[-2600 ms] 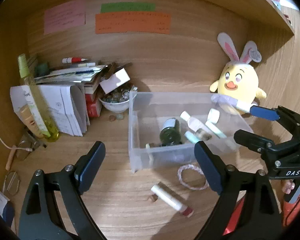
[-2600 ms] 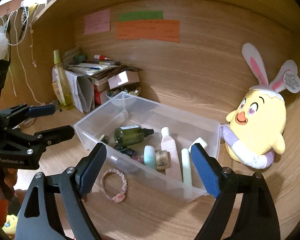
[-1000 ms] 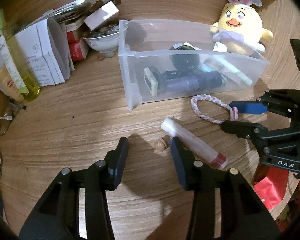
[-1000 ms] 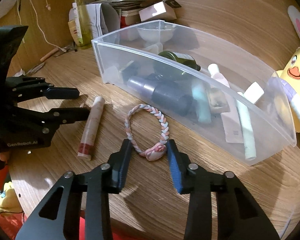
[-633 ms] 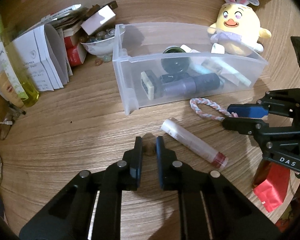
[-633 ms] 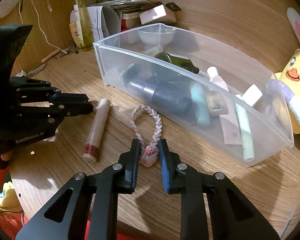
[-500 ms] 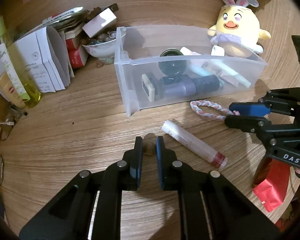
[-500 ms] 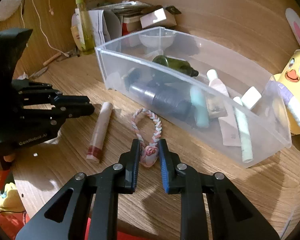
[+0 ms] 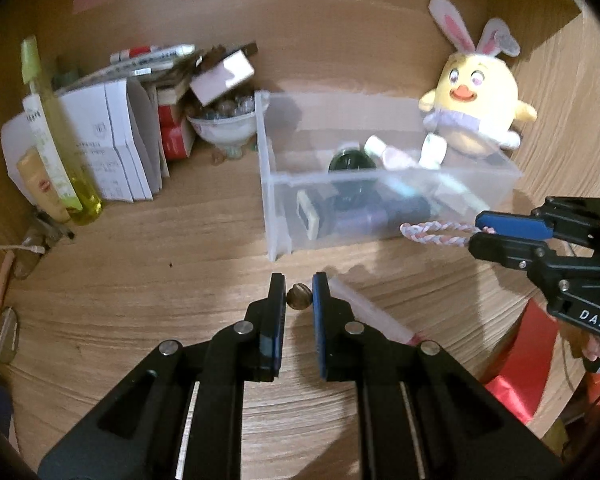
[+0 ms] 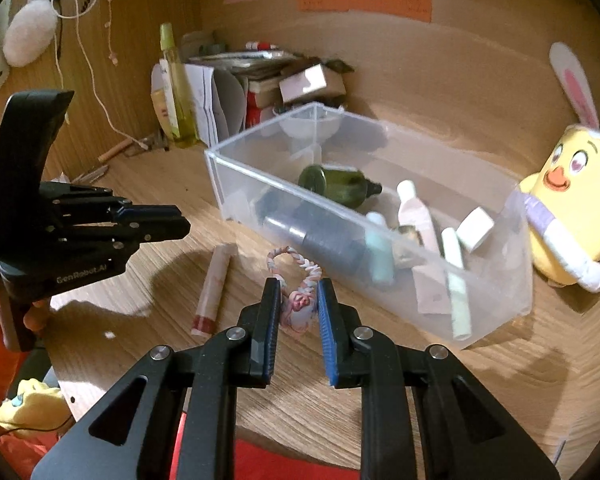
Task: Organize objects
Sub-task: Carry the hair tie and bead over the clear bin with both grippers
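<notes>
Our left gripper (image 9: 299, 294) is clamped on a small brown nut (image 9: 299, 297); our right gripper (image 10: 299, 303) pinches the braided hair tie (image 10: 300, 280). Both hang near the clear bin (image 10: 496, 296); we should clear its near wall before releasing.

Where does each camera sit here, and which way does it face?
Left wrist: on the left hand-held gripper, looking down along its fingers, shut on a small nut, toward the clear bin.
Right wrist: on the right hand-held gripper, shut on a braided hair tie, facing the same bin.
Shared: bin, plush chick, tube, each other's gripper.
</notes>
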{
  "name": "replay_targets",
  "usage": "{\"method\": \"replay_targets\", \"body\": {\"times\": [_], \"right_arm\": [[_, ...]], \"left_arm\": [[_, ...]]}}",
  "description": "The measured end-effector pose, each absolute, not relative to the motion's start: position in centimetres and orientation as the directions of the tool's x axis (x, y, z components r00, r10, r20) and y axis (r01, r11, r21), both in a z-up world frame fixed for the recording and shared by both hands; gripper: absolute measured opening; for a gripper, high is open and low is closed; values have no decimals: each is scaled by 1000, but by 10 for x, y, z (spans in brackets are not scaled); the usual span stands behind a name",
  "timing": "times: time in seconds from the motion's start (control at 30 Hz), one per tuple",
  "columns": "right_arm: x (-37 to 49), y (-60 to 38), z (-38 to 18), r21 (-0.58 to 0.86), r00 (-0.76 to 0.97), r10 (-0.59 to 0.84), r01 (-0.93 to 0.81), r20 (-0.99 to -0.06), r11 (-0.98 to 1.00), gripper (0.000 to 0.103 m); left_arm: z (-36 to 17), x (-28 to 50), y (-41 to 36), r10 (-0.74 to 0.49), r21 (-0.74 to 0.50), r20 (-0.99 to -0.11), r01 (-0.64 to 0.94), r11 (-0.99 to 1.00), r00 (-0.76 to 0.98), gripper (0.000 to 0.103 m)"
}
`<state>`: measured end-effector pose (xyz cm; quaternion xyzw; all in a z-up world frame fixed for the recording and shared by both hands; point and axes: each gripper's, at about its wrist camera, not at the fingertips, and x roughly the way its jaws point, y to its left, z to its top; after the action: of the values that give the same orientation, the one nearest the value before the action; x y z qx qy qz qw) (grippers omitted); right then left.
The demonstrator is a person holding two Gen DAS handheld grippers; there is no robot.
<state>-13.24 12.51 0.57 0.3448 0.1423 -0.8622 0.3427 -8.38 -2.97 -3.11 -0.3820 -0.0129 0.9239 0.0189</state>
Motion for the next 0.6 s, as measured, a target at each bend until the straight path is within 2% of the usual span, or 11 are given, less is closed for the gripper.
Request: {"method": "replay_targets", "body": {"times": [0.6], "right_arm": [[-129,140,60,21,-602,-557,669,-572,-743,17]], "left_arm": [[29,-82,-27,42,-33,-596,-28,-999,-802,12]]}}
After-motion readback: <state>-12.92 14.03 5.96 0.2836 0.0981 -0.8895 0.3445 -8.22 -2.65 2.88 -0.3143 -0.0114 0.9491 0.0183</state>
